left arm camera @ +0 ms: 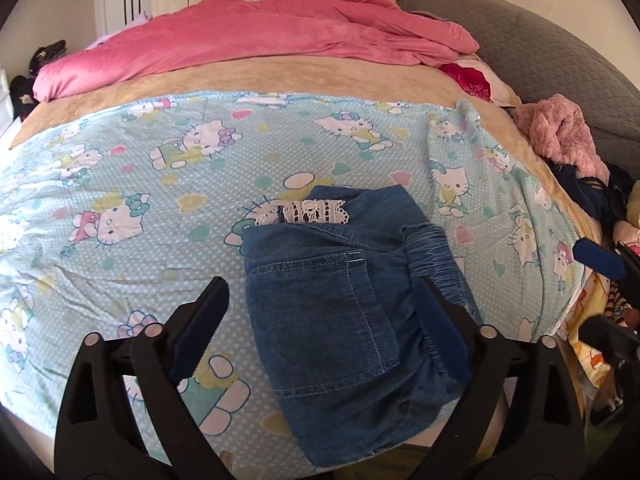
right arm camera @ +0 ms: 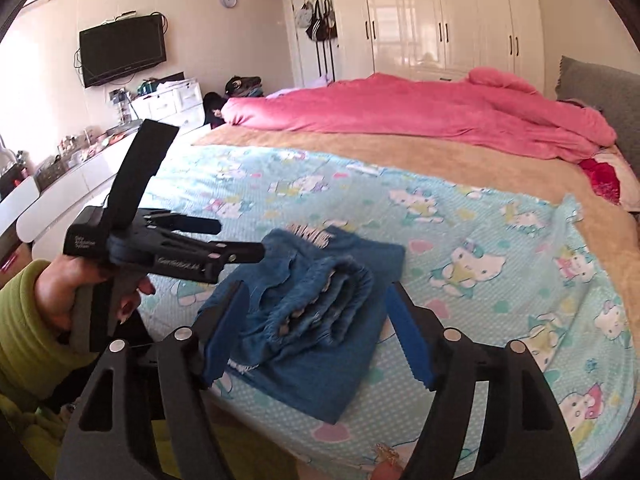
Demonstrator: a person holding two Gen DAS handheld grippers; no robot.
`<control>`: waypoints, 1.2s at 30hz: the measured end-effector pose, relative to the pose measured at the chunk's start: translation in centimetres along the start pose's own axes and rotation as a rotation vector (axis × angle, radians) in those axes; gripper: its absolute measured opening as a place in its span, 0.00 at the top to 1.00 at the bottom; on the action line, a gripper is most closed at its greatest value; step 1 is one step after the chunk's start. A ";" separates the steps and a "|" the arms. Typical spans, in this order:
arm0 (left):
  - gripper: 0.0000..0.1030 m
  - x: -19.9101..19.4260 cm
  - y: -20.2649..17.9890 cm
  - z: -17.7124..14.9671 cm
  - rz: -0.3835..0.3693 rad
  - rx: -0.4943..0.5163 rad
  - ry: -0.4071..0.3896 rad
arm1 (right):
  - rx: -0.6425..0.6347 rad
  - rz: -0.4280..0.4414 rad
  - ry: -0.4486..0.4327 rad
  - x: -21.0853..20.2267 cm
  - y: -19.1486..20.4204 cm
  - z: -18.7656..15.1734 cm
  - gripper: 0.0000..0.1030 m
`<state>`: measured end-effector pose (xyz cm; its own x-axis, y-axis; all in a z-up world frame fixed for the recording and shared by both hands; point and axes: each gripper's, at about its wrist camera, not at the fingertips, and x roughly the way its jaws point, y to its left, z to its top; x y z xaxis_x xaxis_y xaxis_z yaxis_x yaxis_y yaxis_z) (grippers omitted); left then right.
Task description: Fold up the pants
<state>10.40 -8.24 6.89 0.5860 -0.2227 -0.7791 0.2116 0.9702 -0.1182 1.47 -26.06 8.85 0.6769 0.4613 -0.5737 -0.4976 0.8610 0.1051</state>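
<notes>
The left gripper (left arm camera: pixel 320 320) is hanging low over the near edge of the bed, and its two black fingers with blue pads are spreading wide apart, holding nothing. The folded blue denim pants (left arm camera: pixel 340 312) are lying between those fingers, flat on the light blue cartoon-cat sheet (left arm camera: pixel 160 168). The right finger looks to be resting on or just over the stretchy waistband side of the pants; the left finger is standing apart from them over the sheet. A back pocket is facing up, and a bit of white lace trim (left arm camera: pixel 304 212) is peeking out at the far end of the bundle.

The right gripper (right arm camera: pixel 320 336) is also opening wide with nothing in it. The pants (right arm camera: pixel 316 320) are sitting between and just past its fingers, close to the bed's edge.

The right view is showing things the left view is not: the left gripper (right arm camera: pixel 240 240) from the side, held by the person's left hand (right arm camera: pixel 80 292) in a green sleeve, with its tips reaching the far left corner of the pants, and the bunched waistband folds on top of the bundle. The left view is showing the pocket and stitching.

Farther back, a tan blanket (left arm camera: pixel 280 76) is lying across the bed, then a pink fluffy comforter (left arm camera: pixel 248 36), then shiny white wardrobe doors (right arm camera: pixel 440 20).
</notes>
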 end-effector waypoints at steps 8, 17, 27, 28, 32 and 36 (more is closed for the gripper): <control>0.09 -1.5 -0.4 -0.2 0.012 -0.005 -0.027 | -0.004 -0.034 -0.028 -0.6 -0.1 0.6 0.29; 0.09 -2.6 -0.2 -0.7 0.033 -0.015 -0.048 | 0.011 -0.067 -0.061 -0.9 -0.5 1.2 0.09; 0.09 -2.8 0.3 -1.5 0.028 -0.033 -0.053 | 0.043 -0.103 -0.048 0.0 -1.4 1.4 0.09; 0.09 -2.8 0.3 -1.7 0.030 -0.037 -0.052 | 0.047 -0.104 -0.044 0.1 -1.5 1.4 0.09; 0.09 -2.5 0.7 -2.1 0.041 -0.044 -0.049 | 0.063 -0.115 -0.026 0.7 -2.0 1.2 0.09; 0.09 -1.9 1.3 -2.4 0.050 -0.059 -0.040 | 0.080 -0.130 -0.002 1.5 -2.6 1.1 0.09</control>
<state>7.70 -6.32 6.71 0.6258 -0.1761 -0.7599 0.1352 0.9839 -0.1167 4.37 -27.37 8.56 0.7339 0.3450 -0.5851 -0.3606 0.9279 0.0948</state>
